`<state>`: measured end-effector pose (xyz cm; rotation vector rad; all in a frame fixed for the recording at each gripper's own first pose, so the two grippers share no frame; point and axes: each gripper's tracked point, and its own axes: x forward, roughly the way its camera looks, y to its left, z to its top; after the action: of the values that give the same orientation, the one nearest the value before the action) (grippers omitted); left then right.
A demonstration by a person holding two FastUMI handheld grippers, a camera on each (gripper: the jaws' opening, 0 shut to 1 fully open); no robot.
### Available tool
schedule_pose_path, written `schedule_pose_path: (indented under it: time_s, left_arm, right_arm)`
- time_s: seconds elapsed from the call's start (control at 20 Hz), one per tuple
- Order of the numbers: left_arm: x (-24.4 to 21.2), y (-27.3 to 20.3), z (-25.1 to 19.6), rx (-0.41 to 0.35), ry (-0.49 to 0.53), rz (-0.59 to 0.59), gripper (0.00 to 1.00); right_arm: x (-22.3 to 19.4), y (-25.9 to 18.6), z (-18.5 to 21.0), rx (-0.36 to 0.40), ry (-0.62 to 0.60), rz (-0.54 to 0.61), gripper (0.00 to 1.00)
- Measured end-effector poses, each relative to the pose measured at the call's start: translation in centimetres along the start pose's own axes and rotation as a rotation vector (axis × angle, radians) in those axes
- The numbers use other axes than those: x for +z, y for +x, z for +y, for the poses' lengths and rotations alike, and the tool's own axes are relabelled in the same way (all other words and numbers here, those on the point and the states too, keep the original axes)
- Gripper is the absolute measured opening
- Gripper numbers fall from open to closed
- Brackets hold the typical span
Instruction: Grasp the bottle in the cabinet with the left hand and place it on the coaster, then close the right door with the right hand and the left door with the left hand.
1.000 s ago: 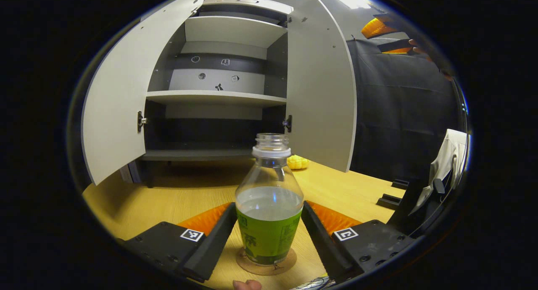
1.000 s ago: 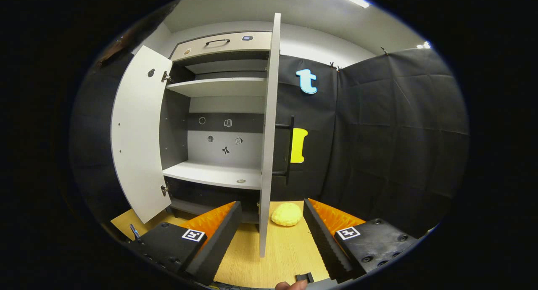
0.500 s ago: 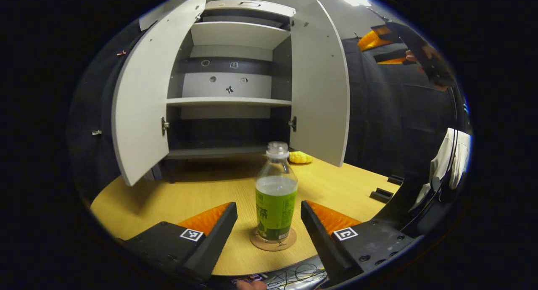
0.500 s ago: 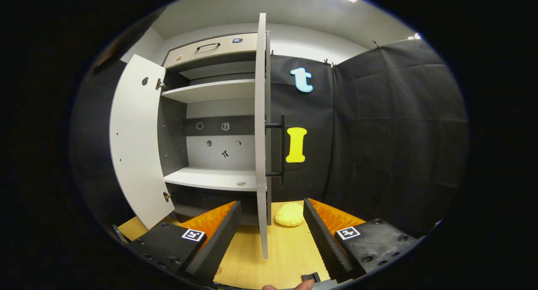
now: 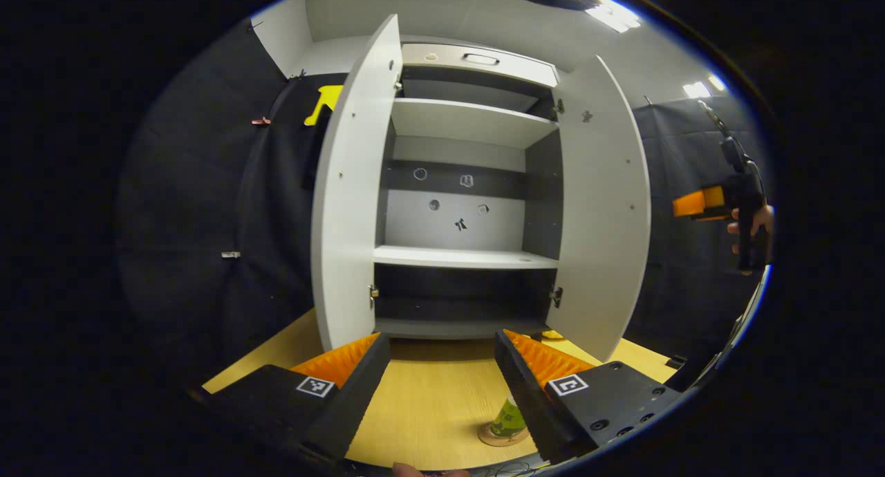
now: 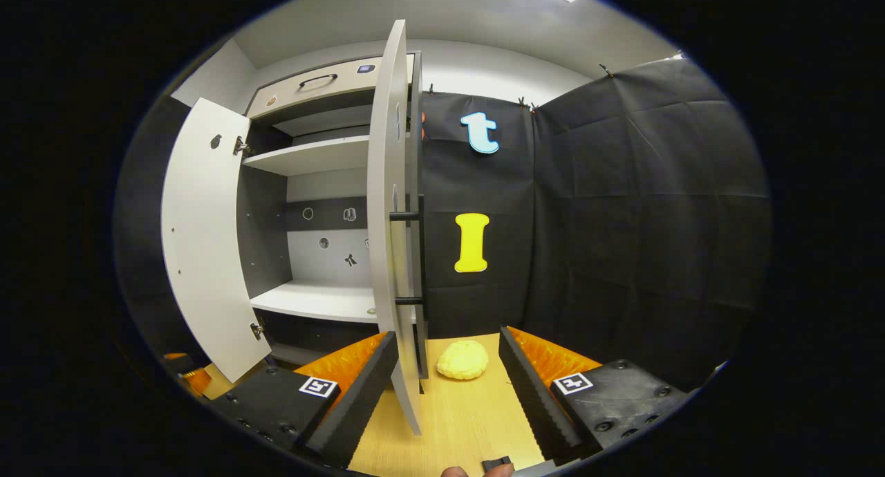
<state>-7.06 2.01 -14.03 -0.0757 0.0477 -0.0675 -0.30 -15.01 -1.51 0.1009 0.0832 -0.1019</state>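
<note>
The bottle (image 5: 508, 416) stands on the round cork coaster (image 5: 499, 435) near the front edge of the wooden counter (image 5: 435, 401), partly hidden behind one finger of the left claw (image 5: 442, 387), so the placing step looks finished and the two doors are what remain. The left claw is spread wide and holds nothing; it points at the open cabinet (image 5: 463, 207), with the left door (image 5: 349, 214) swung out toward it, a sensible stance for reaching that door once its turn comes. The right claw (image 6: 448, 387) is also spread wide and empty, and the right door (image 6: 390, 256) is seen almost edge-on between its fingers, its bar handle (image 6: 415, 259) on the outer face toward the booth wall. That line-up suggests the claw is placed to push on the door's outer face and swing it shut. In the left gripper view the right claw (image 5: 698, 204) appears far off beside the door's outer face, held by a hand (image 5: 753, 225). A yellow lumpy object (image 6: 462, 359) lies on the counter behind the right door, near the cabinet's base. The bottle's green label carries print too hidden to read, and the small marks on the cabinet's back panel are too tiny to make out.
</note>
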Motion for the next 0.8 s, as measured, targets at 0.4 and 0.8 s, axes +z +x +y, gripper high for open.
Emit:
schedule_pose_path:
  time_s: [0.4, 0.8]
  left_arm:
    - [7.9, 0.1, 6.7, 0.198, -0.004, -0.003, 0.95]
    - [9.7, -0.1, 8.9, 0.251, 0.054, 0.008, 0.95]
  right_arm:
    - [1.3, 3.3, -3.0, -0.04, -0.009, 0.002, 0.97]
    - [2.4, 7.3, -2.7, -0.032, 0.0, -0.014, 0.97]
